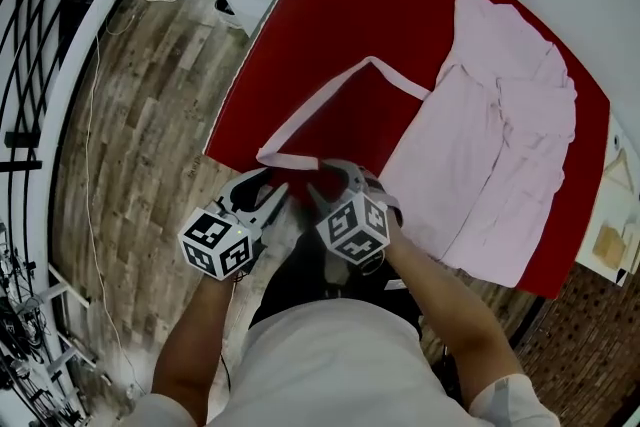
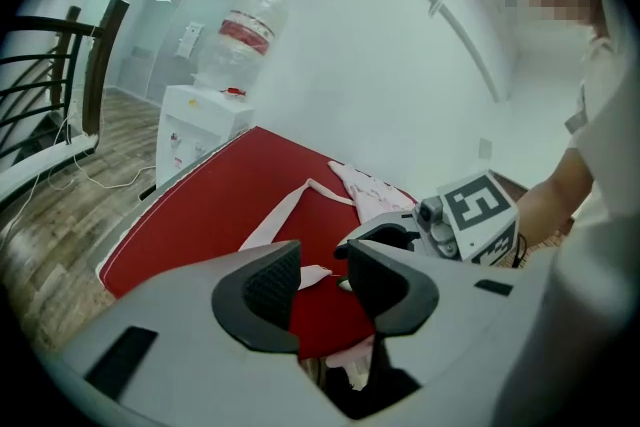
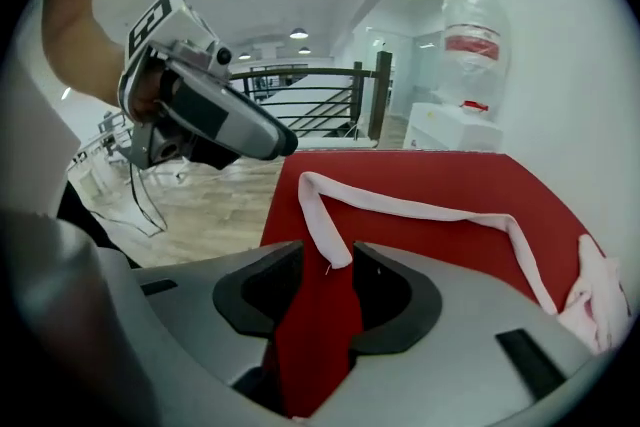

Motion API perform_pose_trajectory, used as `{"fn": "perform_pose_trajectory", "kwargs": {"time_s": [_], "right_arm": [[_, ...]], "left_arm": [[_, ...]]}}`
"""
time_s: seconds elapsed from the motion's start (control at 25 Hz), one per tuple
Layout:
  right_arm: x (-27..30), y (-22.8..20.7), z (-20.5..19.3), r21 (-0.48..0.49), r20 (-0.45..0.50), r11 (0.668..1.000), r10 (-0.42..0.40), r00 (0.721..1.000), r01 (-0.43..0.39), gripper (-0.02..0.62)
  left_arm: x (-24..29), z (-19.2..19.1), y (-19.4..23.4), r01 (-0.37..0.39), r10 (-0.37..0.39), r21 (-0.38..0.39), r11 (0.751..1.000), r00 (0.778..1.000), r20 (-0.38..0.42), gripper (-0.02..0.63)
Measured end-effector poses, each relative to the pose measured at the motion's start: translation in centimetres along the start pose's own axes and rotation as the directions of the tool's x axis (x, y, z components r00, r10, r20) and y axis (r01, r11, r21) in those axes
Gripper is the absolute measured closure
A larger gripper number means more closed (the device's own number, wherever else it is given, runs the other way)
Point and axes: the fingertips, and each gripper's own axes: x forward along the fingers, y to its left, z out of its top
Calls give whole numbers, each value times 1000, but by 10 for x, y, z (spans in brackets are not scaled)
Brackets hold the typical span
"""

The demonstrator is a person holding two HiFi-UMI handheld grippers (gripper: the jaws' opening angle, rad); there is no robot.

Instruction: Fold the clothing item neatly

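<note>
The pale pink fabric robe (image 1: pixel 500 135) lies unfolded on the red surface (image 1: pixel 330 15). The left gripper (image 1: pixel 272 195) and right gripper (image 1: pixel 335 177) hold nothing, fingers apart.

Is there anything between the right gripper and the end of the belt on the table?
Nothing visible. The belt end lies bare on the red table, between the open jaws of the right gripper. The left gripper is beside it, not in the way.
</note>
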Motion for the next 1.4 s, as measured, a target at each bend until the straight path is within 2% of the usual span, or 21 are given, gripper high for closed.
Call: {"fn": "perform_pose_trajectory", "kwargs": {"time_s": [0.12, 0.24, 0.36, 0.4, 0.44, 0.6, 0.72, 0.88, 1.12, 1.24, 1.4], "right_arm": [[22, 6, -3, -87, -53, 996, -34, 998, 29, 442], [31, 3, -9, -100, -104, 994, -58, 993, 48, 442], [32, 3, -11, -50, -122, 998, -41, 992, 35, 456], [32, 2, -12, -33, -130, 999, -39, 991, 35, 488], [32, 1, -13, -18, -137, 999, -40, 990, 38, 555], [23, -4, -13, 48, -133, 998, -26, 991, 33, 563], [4, -16, -7, 94, -98, 993, -57, 994, 66, 563], [-28, -40, -14, 150, -88, 979, -124, 988, 136, 564], [-76, -76, -42, 225, -116, 943, -224, 968, 245, 563], [-97, -93, -54, 271, -128, 914, -277, 952, 302, 563], [-118, -110, -72, 320, -153, 875, -330, 931, 363, 565]], "left_arm": [[-5, -2, 10, 2, -2, -1, 1000, 1000, -6, 474], [-6, -1, 19, 6, -6, 1, 1000, 1000, -10, 474], [-4, -1, 27, 15, -15, 0, 1000, 1000, -17, 476], [-2, 0, 29, 19, -19, 2, 1000, 1000, -20, 474], [0, 0, 30, 23, -23, 6, 1000, 999, -22, 474], [8, 5, 31, 35, -33, 54, 998, 999, -37, 474], [14, 8, 31, 58, -50, 136, 989, 997, -64, 474], [29, 13, 27, 115, -89, 249, 962, 990, -112, 465], [63, 25, 24, 179, -130, 341, 923, 978, -162, 463], [85, 28, 23, 224, -142, 418, 881, 965, -219, 457], [114, 32, 21, 285, -146, 520, 805, 945, -293, 439]]}}
